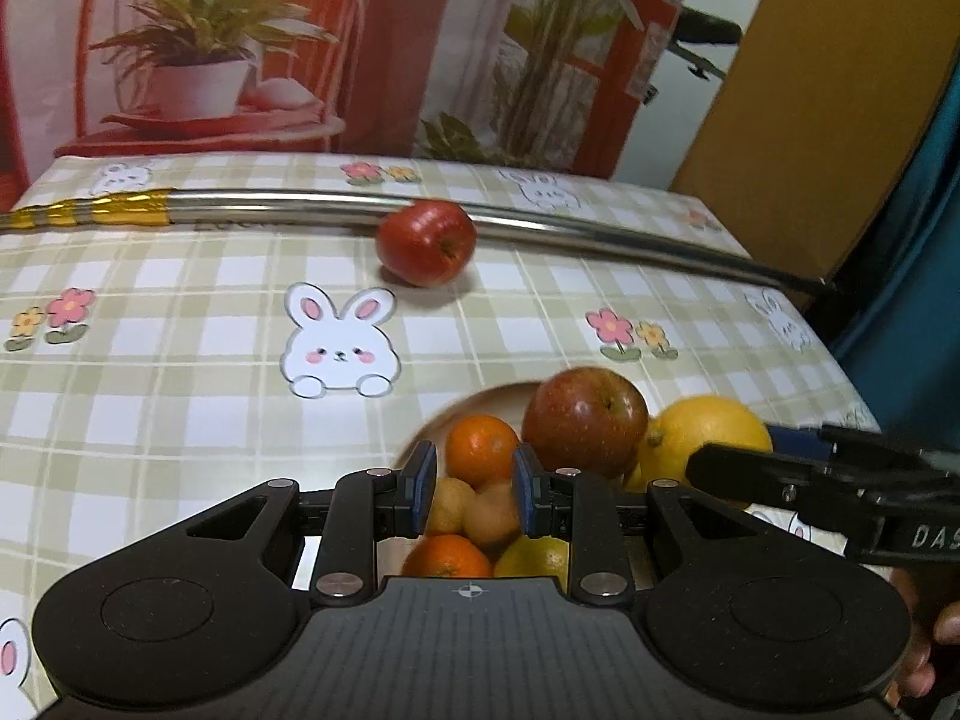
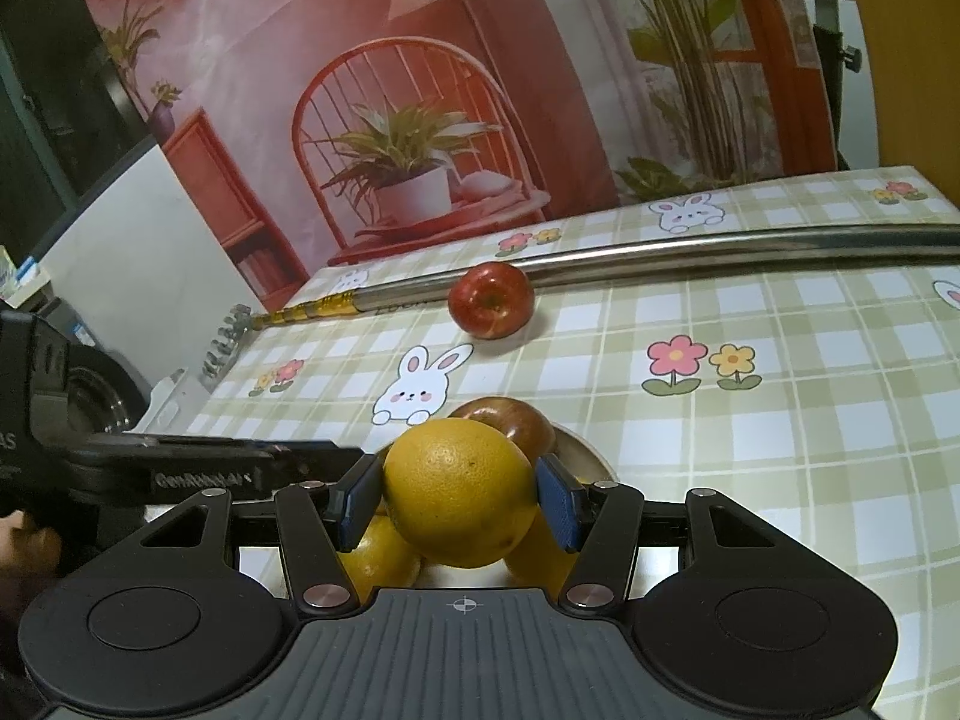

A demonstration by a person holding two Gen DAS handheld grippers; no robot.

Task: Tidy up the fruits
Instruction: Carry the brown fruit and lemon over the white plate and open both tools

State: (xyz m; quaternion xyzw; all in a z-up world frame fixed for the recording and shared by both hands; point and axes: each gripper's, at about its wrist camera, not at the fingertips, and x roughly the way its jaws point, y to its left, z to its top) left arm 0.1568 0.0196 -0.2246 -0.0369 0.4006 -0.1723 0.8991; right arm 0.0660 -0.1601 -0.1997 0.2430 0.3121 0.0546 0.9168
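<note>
right gripper (image 2: 459, 504) pinching yellow citrus (image 2: 459, 492) over plate (image 2: 591, 456), left gripper (image 1: 474, 489) spread above fruit

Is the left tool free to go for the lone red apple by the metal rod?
Probably yes. The left tool is open and holds nothing, and bare tablecloth lies between it and the lone red apple.

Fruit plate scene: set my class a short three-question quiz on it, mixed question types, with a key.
1. True or false: the right gripper has its fingers around the large yellow citrus.
2. Which fruit lies apart from the plate? A banana; B red apple; C grapes.
3. Fill in: the red apple rests beside a long metal ____.

Key: 1 true; 2 B; 3 rod.
</note>
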